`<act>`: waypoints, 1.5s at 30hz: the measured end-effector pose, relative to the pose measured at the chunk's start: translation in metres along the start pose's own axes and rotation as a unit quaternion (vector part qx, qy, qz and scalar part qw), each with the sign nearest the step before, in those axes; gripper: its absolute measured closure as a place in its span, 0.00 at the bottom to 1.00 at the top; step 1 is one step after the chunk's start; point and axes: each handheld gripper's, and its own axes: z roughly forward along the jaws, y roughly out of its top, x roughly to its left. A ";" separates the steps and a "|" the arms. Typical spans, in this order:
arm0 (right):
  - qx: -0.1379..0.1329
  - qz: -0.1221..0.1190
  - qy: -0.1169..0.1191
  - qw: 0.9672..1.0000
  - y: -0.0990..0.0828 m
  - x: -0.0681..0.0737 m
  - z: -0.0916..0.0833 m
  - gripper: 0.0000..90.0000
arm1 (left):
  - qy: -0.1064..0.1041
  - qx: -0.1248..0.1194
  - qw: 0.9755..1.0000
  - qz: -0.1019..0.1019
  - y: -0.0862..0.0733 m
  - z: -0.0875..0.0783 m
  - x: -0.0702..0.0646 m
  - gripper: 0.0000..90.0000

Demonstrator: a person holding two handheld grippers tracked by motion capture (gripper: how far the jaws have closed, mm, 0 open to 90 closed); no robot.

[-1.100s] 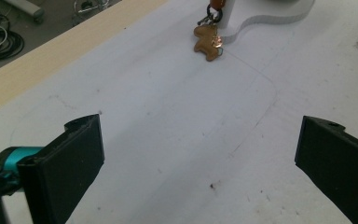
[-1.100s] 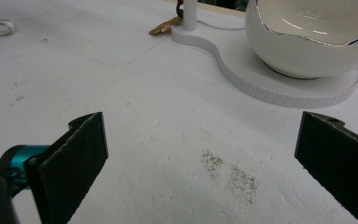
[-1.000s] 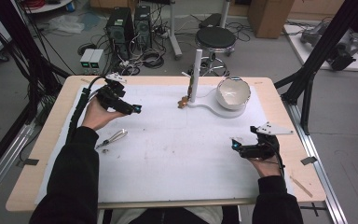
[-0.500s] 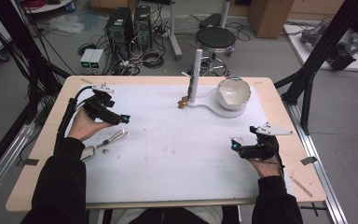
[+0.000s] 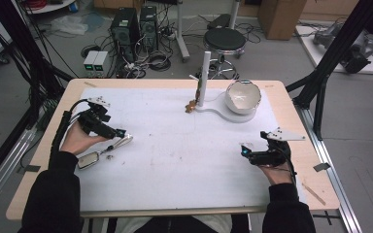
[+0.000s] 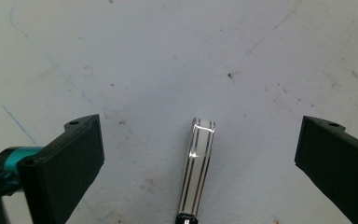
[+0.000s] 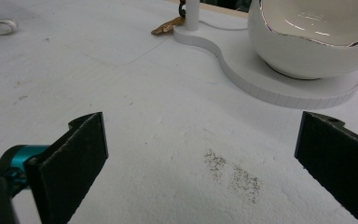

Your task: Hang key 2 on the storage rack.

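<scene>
Hovering near the table's left edge in the high view, left gripper (image 5: 118, 133) over a shiny metal clip (image 5: 104, 152); right gripper (image 5: 244, 150) near the right edge, wide white sheet (image 5: 175, 160) between.

Left gripper view: jaws wide apart, holding nothing, straddling the ribbed chrome clip (image 6: 196, 170).

Right gripper view: jaws wide, empty; glossy white bowl (image 7: 317, 42) ahead on a curved stand (image 7: 242, 70).

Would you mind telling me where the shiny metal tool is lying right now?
In the high view the metal tool lies on the white mat's left side, just below the left gripper. In the left gripper view its handle lies between the open jaws.
</scene>
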 end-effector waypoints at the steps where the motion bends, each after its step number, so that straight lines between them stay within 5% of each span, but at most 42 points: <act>1: 0.000 -0.001 0.000 1.000 0.000 0.000 0.000 0.02 | 0.000 0.001 1.000 -0.001 -0.002 0.001 0.000 0.02; 12: 0.001 0.001 -0.004 1.000 -0.001 -0.001 -0.002 0.02 | -0.012 0.055 0.998 0.003 -0.014 0.019 0.002 0.04; 16: 0.002 0.000 -0.004 1.000 -0.002 -0.001 -0.002 0.02 | -0.029 0.072 0.997 0.010 -0.015 0.026 -0.001 0.13; 34: 0.002 -0.002 -0.005 1.000 -0.002 -0.001 -0.001 0.02 | -0.009 0.112 0.993 0.036 -0.015 0.047 -0.005 0.78; 45: 0.002 0.002 -0.007 1.000 -0.001 -0.003 0.000 0.02 | -0.001 0.112 0.993 0.033 -0.016 0.043 0.001 0.82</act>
